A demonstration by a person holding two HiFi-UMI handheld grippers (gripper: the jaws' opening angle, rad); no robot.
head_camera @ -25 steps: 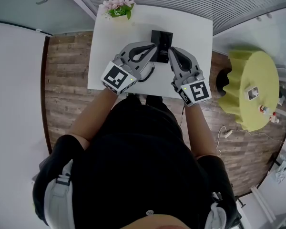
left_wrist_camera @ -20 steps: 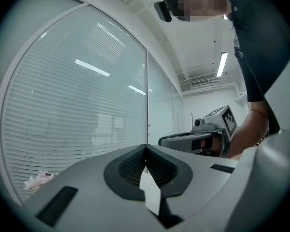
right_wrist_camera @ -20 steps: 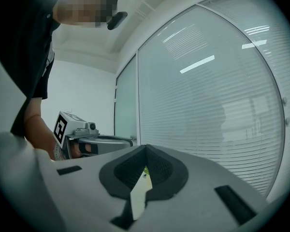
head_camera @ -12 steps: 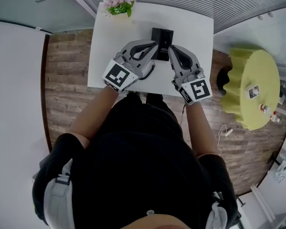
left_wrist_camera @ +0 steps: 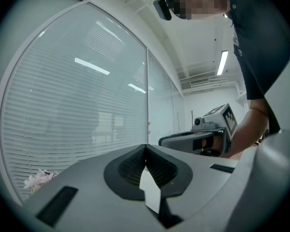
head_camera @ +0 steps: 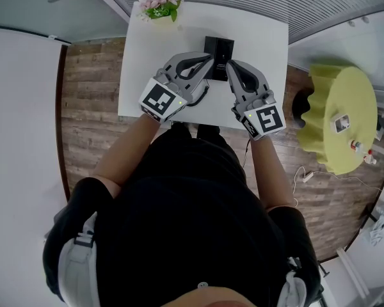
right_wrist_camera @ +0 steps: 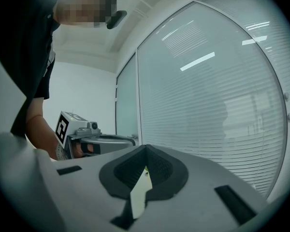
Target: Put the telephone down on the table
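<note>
A black telephone [head_camera: 218,48] sits on the white table [head_camera: 256,43], near its middle. My left gripper [head_camera: 208,60] hovers at the phone's left edge and is shut, with nothing between its jaws. My right gripper [head_camera: 229,66] hangs at the phone's near right corner, also shut and empty. Both point away from me, roughly level. In the left gripper view the shut jaws [left_wrist_camera: 145,147] meet in front of a glass wall, with the right gripper [left_wrist_camera: 203,138] off to the right. The right gripper view shows its shut jaws [right_wrist_camera: 146,147] and the left gripper [right_wrist_camera: 87,140].
A bunch of pink flowers [head_camera: 159,7] stands at the table's far left corner. A dark cord [head_camera: 201,98] trails toward the table's near edge. A round yellow table [head_camera: 345,117] with small items stands on the wooden floor to the right. A glass wall with blinds [left_wrist_camera: 87,91] lies ahead.
</note>
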